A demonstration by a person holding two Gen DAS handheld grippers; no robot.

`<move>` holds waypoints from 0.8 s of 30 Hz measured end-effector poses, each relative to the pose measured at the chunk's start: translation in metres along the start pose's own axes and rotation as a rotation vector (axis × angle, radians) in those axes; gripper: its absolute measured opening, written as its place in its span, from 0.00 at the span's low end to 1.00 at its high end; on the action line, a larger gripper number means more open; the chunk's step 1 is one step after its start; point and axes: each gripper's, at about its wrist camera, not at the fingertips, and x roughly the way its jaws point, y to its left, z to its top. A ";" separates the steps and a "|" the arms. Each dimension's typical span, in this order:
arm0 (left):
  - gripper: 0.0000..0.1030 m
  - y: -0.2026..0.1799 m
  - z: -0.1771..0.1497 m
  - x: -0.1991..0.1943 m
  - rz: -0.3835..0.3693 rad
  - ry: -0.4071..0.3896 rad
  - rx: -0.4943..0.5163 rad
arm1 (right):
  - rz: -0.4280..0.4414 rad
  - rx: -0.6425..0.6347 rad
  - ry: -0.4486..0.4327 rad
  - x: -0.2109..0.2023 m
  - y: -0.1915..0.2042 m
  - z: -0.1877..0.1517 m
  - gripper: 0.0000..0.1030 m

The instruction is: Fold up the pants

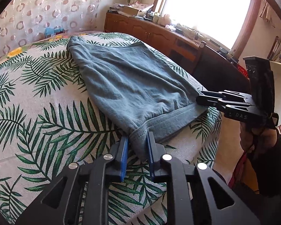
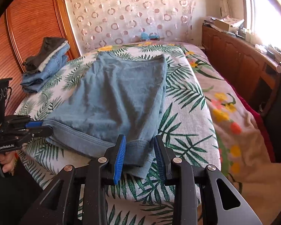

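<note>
Blue-grey pants [image 1: 131, 78] [image 2: 118, 97] lie folded flat on a palm-leaf bed cover [image 1: 37, 112] [image 2: 187, 103], with the banded end nearest the cameras. In the left wrist view my left gripper [image 1: 137, 136] stands at the near left corner of that band, its blue pads [image 1: 124, 150] pressing bunched cloth from both sides. The right wrist view shows that same left gripper [image 2: 46, 126] at the left. My right gripper [image 2: 140, 137] is shut on the other near corner, cloth filling the gap between its pads. From the left wrist, the right gripper [image 1: 199, 99] is nipping that corner at the bed's edge.
A stack of folded clothes [image 2: 46, 63] sits at the bed's back left, by a wooden wardrobe [image 2: 33, 18]. A cluttered wooden sideboard [image 1: 149, 30] [image 2: 234, 56] runs under the window to the right. A floral blanket [image 2: 234, 121] hangs over the bed's right side. A hand [image 1: 258, 136] holds the right gripper.
</note>
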 end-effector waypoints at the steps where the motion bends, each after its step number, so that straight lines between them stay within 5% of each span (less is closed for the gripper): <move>1: 0.19 0.000 -0.001 0.001 0.003 0.004 -0.001 | -0.007 0.001 0.010 0.003 0.000 -0.001 0.31; 12: 0.19 0.001 0.000 0.008 0.006 0.010 -0.014 | -0.024 -0.005 0.028 0.005 0.006 0.000 0.34; 17: 0.21 0.001 0.000 0.008 0.007 0.009 -0.015 | -0.053 0.011 0.024 0.006 0.002 -0.001 0.51; 24: 0.15 -0.003 0.002 0.007 0.008 -0.002 0.020 | 0.022 0.023 0.025 0.007 -0.001 -0.003 0.50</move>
